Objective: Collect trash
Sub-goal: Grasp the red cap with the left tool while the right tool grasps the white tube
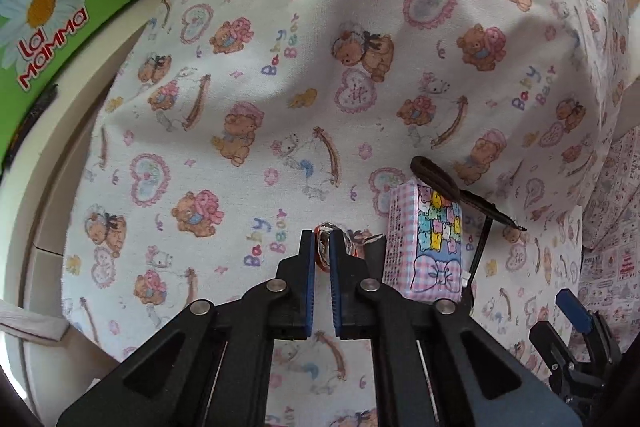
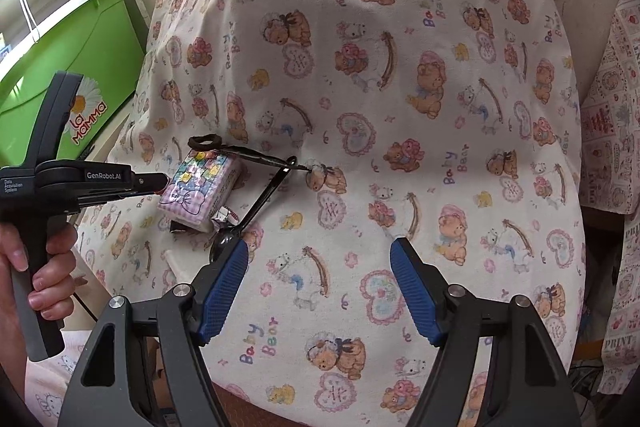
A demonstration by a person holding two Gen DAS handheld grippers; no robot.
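Note:
My left gripper (image 1: 322, 241) is shut on a crumpled red and white wrapper (image 1: 325, 254), just left of a pink tissue pack (image 1: 432, 243) on the bear-print cloth (image 1: 280, 67). In the right wrist view the left gripper (image 2: 160, 183) touches the pack's (image 2: 202, 187) left side; the wrapper is hidden there. My right gripper (image 2: 318, 255) is open and empty above the cloth (image 2: 400, 107), right of the pack; it also shows in the left wrist view (image 1: 574, 309). A silver wrapper scrap (image 2: 224, 215) lies by the pack.
Black scissors (image 2: 240, 153) rest on the tissue pack, also seen in the left wrist view (image 1: 452, 193). A black spoon (image 2: 256, 211) leans beside it. A green "La Mamma" box (image 1: 60, 7) stands at the left. Another printed cloth (image 2: 612, 147) lies at the right.

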